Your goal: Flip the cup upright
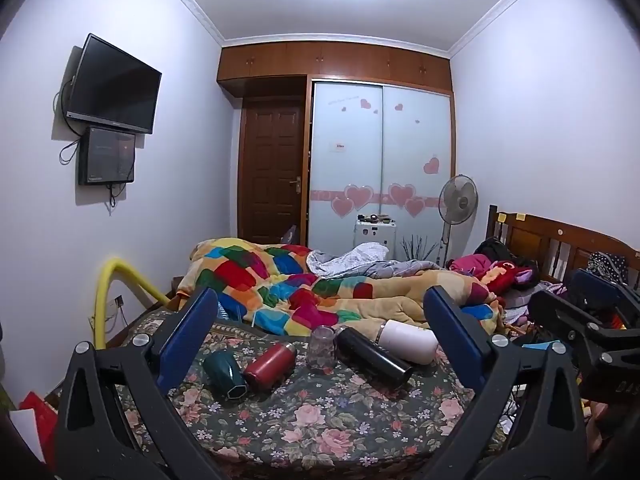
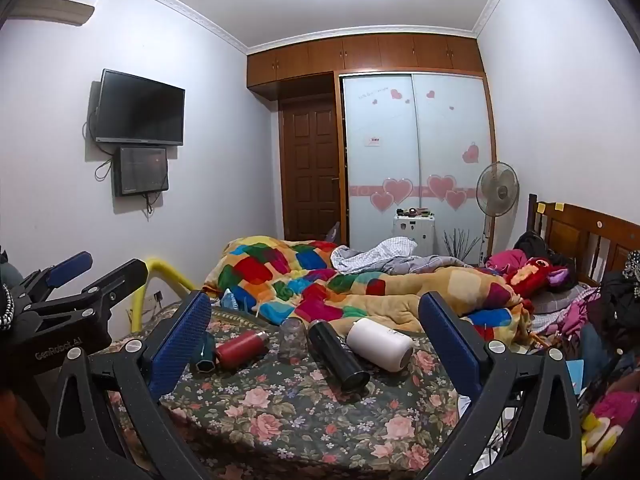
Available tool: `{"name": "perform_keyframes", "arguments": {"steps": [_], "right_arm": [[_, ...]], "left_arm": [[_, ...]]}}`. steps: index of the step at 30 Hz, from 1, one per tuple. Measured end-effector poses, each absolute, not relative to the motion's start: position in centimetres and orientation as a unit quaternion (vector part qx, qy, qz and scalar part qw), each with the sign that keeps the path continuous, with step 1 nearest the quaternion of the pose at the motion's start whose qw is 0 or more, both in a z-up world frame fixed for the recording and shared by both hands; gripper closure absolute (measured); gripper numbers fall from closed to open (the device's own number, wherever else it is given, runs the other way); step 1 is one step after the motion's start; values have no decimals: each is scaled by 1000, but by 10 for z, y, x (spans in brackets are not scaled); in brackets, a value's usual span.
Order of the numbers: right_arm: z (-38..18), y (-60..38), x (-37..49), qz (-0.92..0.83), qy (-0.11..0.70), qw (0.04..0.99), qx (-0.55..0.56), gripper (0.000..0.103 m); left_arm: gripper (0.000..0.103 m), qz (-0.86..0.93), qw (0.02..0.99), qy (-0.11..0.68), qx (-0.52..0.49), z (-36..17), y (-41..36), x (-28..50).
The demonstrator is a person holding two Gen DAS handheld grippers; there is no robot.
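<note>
Several cups sit in a row on the floral bedsheet (image 1: 312, 420). A dark green cup (image 1: 224, 374), a red bottle (image 1: 270, 365), a black flask (image 1: 374, 354) and a white cup (image 1: 408, 340) lie on their sides. A clear glass (image 1: 321, 348) stands mouth down between them. The same row shows in the right wrist view: green cup (image 2: 204, 354), red bottle (image 2: 241, 348), glass (image 2: 291, 338), black flask (image 2: 338, 356), white cup (image 2: 380, 344). My left gripper (image 1: 320, 312) is open and empty, short of the row. My right gripper (image 2: 316, 312) is open and empty too.
A patchwork quilt (image 1: 304, 284) is heaped just behind the cups. A yellow bed rail (image 1: 108, 288) stands at the left edge. Clothes and a plush toy (image 2: 536, 276) pile up by the wooden headboard (image 2: 580, 232) on the right.
</note>
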State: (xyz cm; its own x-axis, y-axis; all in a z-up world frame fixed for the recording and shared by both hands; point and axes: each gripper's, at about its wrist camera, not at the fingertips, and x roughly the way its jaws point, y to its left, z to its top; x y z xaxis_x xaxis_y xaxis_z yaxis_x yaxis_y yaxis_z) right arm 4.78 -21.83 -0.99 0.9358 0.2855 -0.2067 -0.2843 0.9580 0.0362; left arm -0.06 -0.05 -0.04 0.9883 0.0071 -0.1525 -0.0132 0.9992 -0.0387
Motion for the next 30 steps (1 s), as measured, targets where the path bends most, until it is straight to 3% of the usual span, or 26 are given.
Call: {"name": "perform_keyframes", "arguments": {"steps": [30], "right_arm": [[-8,-217,45,147,104,984,12,0]], "left_arm": [[0,1,998,66,-16,11,-5,-10]]}}
